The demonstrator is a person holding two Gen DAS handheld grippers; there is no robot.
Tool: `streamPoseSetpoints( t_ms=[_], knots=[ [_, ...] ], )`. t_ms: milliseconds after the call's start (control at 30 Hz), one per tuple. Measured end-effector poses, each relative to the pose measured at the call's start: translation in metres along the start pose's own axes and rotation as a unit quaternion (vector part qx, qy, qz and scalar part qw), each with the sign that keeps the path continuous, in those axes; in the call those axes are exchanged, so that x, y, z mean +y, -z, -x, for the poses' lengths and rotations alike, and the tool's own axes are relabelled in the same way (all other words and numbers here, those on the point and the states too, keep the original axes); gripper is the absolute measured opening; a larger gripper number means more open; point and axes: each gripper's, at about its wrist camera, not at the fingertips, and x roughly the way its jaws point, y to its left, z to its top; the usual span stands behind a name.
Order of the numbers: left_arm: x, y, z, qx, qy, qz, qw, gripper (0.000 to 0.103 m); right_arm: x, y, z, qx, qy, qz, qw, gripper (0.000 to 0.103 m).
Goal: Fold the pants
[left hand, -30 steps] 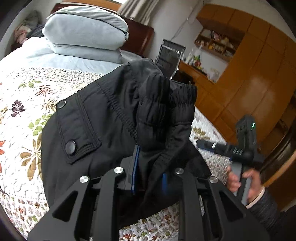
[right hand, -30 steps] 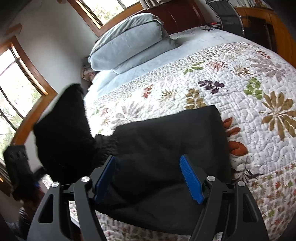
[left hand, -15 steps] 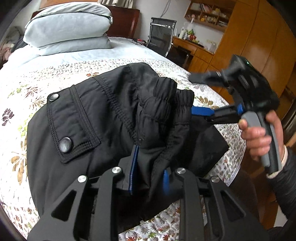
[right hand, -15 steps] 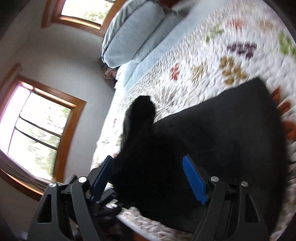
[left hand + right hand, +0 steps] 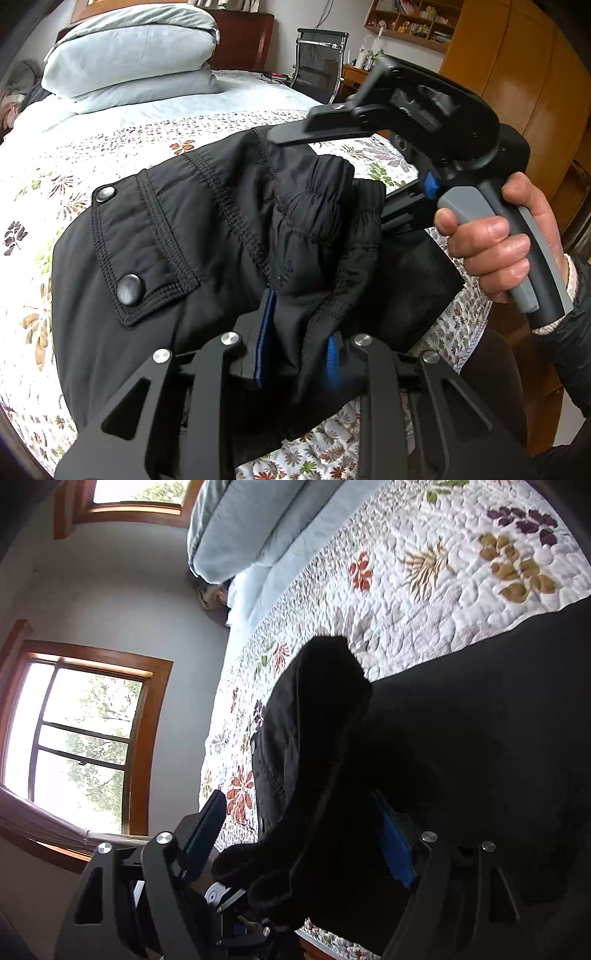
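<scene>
Pants (image 5: 207, 236) lie bunched on the quilted bed (image 5: 44, 177), black, with the waistband end lifted off the quilt and the rest spread flat toward the bed's edge. The left gripper (image 5: 295, 354) is clamped on a gathered fold of the fabric just below the elastic waistband (image 5: 325, 192), its blue pads pressed into the cloth. The right gripper (image 5: 299, 834) comes in from the side with its fingers spread wide on either side of the raised waistband; whether either pad touches the cloth is hard to judge from the dark wrist view. In the left wrist view, the right hand (image 5: 495, 240) grips the handle close beside the waistband.

Progress looks early to middling: the pants seem already doubled leg on leg, since a single flat panel shows with one pocket flap (image 5: 140, 254) uppermost, but no crosswise fold is laid. Left to do, most likely: take the second hold on the waistband, carry it over the legs, and smooth the stack.
</scene>
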Motion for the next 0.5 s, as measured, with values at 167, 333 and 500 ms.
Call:
streamPoseSetpoints(
  t_ms=[167, 333, 500],
  knots=[
    [0.001, 0.001, 0.0, -0.001, 0.0, 0.001, 1.0, 0.023, 0.001, -0.003, -0.015, 0.01, 0.001, -0.003, 1.0, 0.064],
    [0.001, 0.001, -0.001, 0.0, -0.001, 0.001, 1.0, 0.023, 0.0, -0.003, -0.02, 0.011, -0.001, -0.006, 1.0, 0.051],
    [0.0, 0.001, -0.001, -0.001, -0.002, -0.001, 1.0, 0.024, -0.006, -0.004, -0.016, 0.009, 0.004, -0.01, 1.0, 0.036]
  ],
)
